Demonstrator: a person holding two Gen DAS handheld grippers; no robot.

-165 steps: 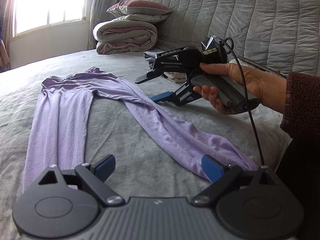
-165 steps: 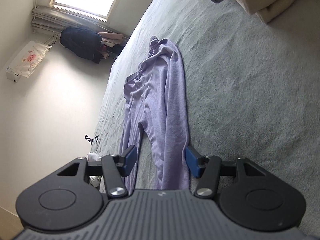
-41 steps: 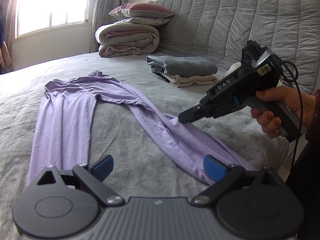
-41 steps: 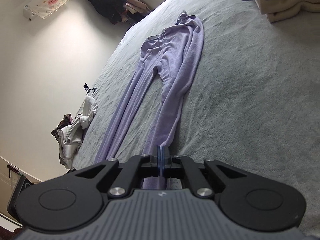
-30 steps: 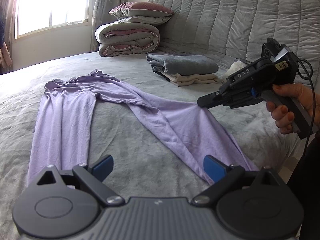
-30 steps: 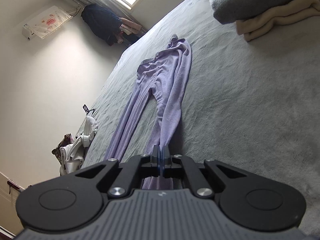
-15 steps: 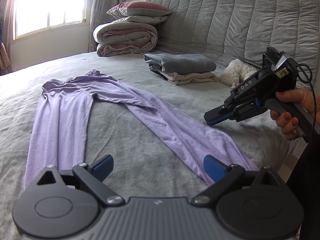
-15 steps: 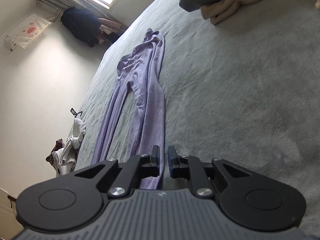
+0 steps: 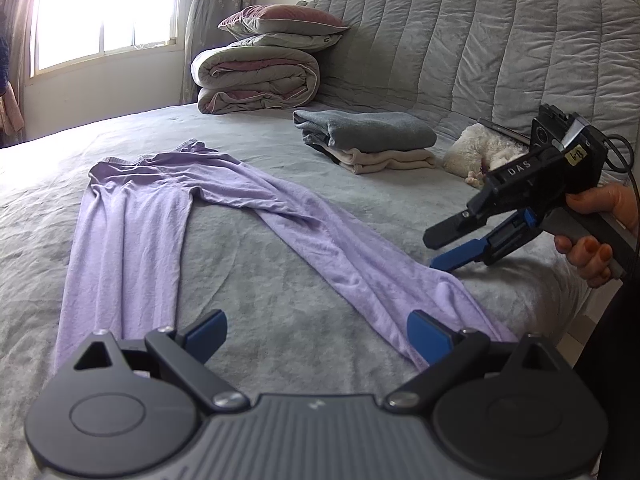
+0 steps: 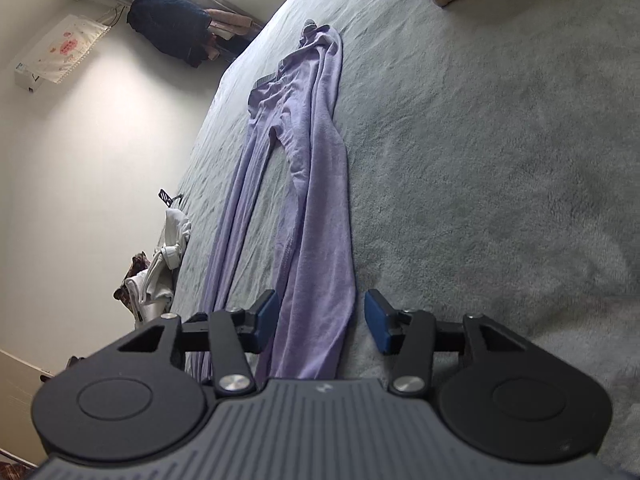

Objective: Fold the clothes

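The long lilac knit leggings lie flat and unfolded across the frame's middle on the grey bed (every fold remains), left tongs wide and empty, right tongs opening, gripping nothing.

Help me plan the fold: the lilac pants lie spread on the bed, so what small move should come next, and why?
Probably carry the right gripper, its jaws opening and empty, to the cuff of the splayed leg and grip it. The lilac pants lie flat with legs apart, and the left gripper hangs open above them.
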